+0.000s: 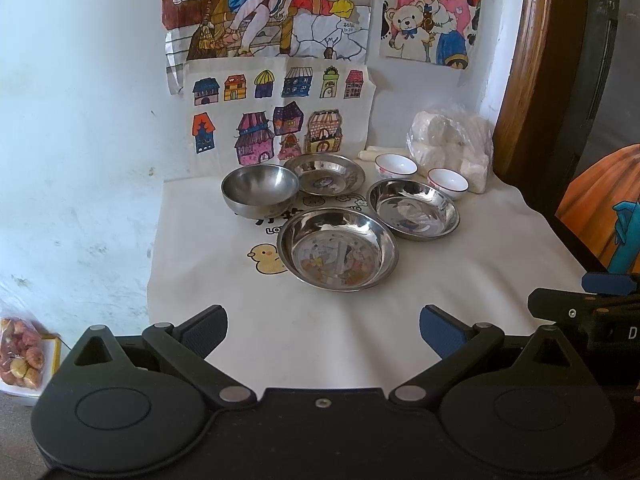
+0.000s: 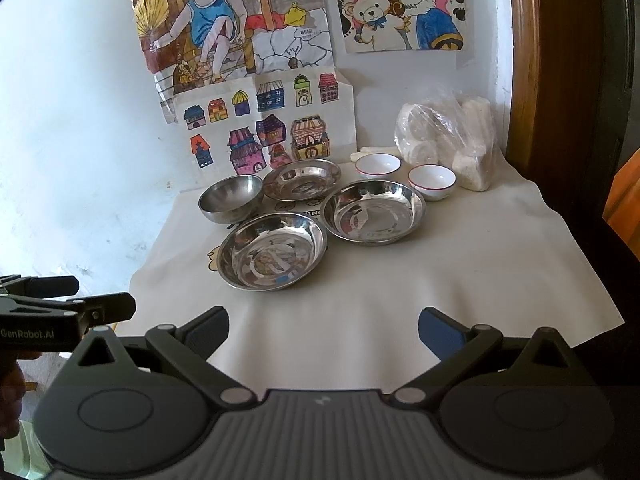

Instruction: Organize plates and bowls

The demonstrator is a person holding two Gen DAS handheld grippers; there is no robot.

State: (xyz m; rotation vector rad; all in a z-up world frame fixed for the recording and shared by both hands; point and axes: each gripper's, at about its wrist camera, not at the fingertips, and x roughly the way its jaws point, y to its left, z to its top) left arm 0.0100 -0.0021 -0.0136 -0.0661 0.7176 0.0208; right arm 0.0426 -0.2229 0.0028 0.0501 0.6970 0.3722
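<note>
Three shallow steel plates lie on the white cloth: a near one (image 1: 338, 249) (image 2: 273, 251), a right one (image 1: 414, 209) (image 2: 373, 211) and a far one (image 1: 325, 174) (image 2: 302, 179). A deep steel bowl (image 1: 260, 190) (image 2: 231, 198) stands at the left. Two small white ceramic bowls with red rims (image 1: 395, 165) (image 1: 447, 182) (image 2: 377, 165) (image 2: 432, 181) stand at the back right. My left gripper (image 1: 323, 332) is open and empty, near the cloth's front edge. My right gripper (image 2: 323, 332) is open and empty, also short of the plates.
A clear bag of white lumps (image 1: 452, 144) (image 2: 450, 136) stands at the back right by a wooden frame (image 1: 524, 80). Children's drawings (image 1: 276, 120) hang on the wall behind. A bag of red snacks (image 1: 20, 354) lies low at the left, off the table.
</note>
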